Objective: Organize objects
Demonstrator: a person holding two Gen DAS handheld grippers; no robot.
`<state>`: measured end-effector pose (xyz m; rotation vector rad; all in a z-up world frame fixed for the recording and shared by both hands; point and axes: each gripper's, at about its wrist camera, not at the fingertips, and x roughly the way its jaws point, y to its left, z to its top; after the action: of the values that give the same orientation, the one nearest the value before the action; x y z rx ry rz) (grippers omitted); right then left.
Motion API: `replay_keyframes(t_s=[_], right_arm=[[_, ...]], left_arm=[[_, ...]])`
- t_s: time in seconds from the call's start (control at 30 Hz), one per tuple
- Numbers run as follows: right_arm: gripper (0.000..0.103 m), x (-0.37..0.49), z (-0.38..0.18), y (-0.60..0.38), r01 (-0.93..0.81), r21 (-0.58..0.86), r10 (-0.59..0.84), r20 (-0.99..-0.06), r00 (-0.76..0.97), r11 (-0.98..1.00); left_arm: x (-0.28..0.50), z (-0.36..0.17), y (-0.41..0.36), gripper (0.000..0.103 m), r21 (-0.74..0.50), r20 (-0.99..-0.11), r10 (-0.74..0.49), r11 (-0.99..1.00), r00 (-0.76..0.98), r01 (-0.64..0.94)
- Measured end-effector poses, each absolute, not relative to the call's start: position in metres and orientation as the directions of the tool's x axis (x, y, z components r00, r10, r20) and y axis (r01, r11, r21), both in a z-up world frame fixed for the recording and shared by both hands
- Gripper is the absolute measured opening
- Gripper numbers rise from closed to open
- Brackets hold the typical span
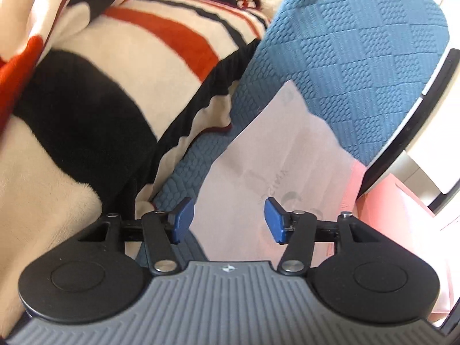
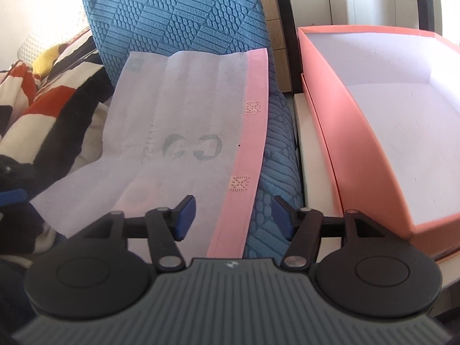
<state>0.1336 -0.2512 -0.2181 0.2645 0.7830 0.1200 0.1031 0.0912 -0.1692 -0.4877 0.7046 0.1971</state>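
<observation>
Both grippers are wide open, holding nothing — the left gripper (image 1: 228,220) and right gripper (image 2: 233,217) hang over the white bag (image 2: 184,120), with the pink box (image 2: 345,132) right of the right gripper.

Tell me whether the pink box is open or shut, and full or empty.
Open and empty as far as shown: the pink box has no lid on top, and its white inside is bare. Its near corner is hidden behind the right gripper.

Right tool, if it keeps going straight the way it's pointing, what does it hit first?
Probably the white fabric bag with the pink edge, lying on the blue textured cover. The right tool is open and empty, aimed down at that pink edge; depth is unclear.
</observation>
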Motion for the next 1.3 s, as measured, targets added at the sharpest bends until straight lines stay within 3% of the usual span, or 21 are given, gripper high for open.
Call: replay_keyframes(t_s=[0.33, 0.5, 0.67, 0.9, 1.3], right_arm=[[0.064, 0.127, -0.223, -0.254, -0.009, 0.299, 0.225, -0.697, 0.681, 0.954], [0.064, 0.124, -0.226, -0.253, -0.008, 0.284, 0.216, -0.708, 0.672, 0.959], [0.063, 0.118, -0.230, -0.259, 0.017, 0.334, 0.242, -0.716, 0.655, 0.942], [0.061, 0.124, -0.239, -0.256, 0.016, 0.390, 0.293, -0.717, 0.633, 0.921], [0.057, 0.152, -0.255, -0.253, 0.037, 0.396, 0.288, -0.725, 0.625, 0.918]], left_arm=[[0.123, -0.174, 0.057, 0.059, -0.373, -0.604, -0.130, 0.918, 0.786, -0.136], [0.151, -0.202, 0.039, 0.038, -0.397, -0.637, -0.230, 0.916, 0.736, -0.057], [0.172, -0.232, 0.016, 0.029, -0.387, -0.701, -0.295, 0.922, 0.650, 0.000], [0.179, -0.259, 0.003, 0.028, -0.352, -0.770, -0.291, 0.936, 0.568, 0.003], [0.176, -0.270, 0.013, 0.027, -0.392, -0.787, -0.314, 0.919, 0.531, -0.037]])
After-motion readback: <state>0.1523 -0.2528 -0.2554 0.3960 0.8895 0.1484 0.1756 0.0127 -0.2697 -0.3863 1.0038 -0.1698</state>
